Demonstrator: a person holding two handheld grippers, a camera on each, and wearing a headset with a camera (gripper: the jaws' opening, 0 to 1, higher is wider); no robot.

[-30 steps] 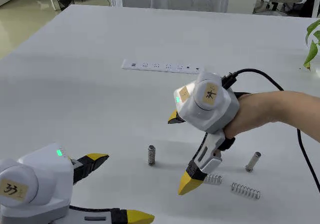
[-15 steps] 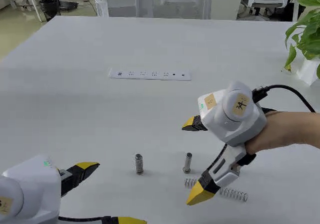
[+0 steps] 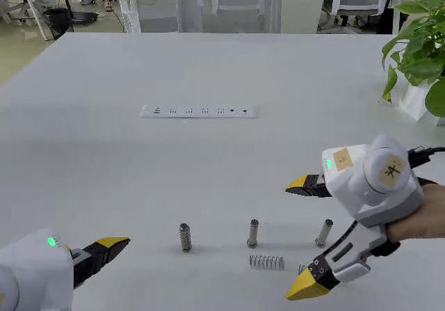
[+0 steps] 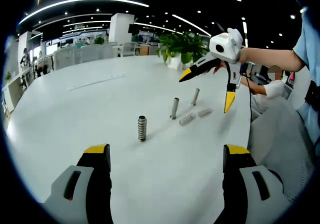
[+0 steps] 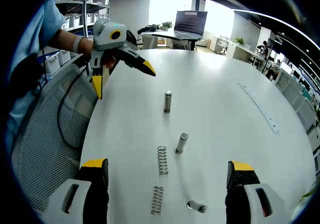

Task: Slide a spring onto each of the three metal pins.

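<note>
Springs of thin coiled steel wire are lying loose on the white tabletop (image 3: 104,151), two of them, just on my side of a row of three short silver metal pins. The first loose spring (image 3: 267,261) is resting just in front of the bare middle pin (image 3: 253,232). The second loose spring (image 5: 157,200) is lying end to end with it, toward the bare right pin (image 3: 324,232). The left pin (image 3: 185,236) is already wearing its spring.

I am holding the right gripper (image 3: 302,235) above the table with its yellow-tipped jaws spread wide and gripping nothing, one tip pointing down close to the second loose spring. The left gripper (image 4: 166,153) is gaping empty too, sitting well apart to the left, so the right one is much the nearer.

Both springs are lying with their long axes parallel to the pin row. In the right gripper view they are running straight away from me, slightly left of centre between the jaws, so I judge the jaws are already lined up to close across a coil.

In the head view my lower jaw is covering most of the second loose spring, while the right gripper view is showing both whole. That view is foreshortening the right pin, so I cannot judge its lean there; the left gripper view is showing it standing up.
</note>
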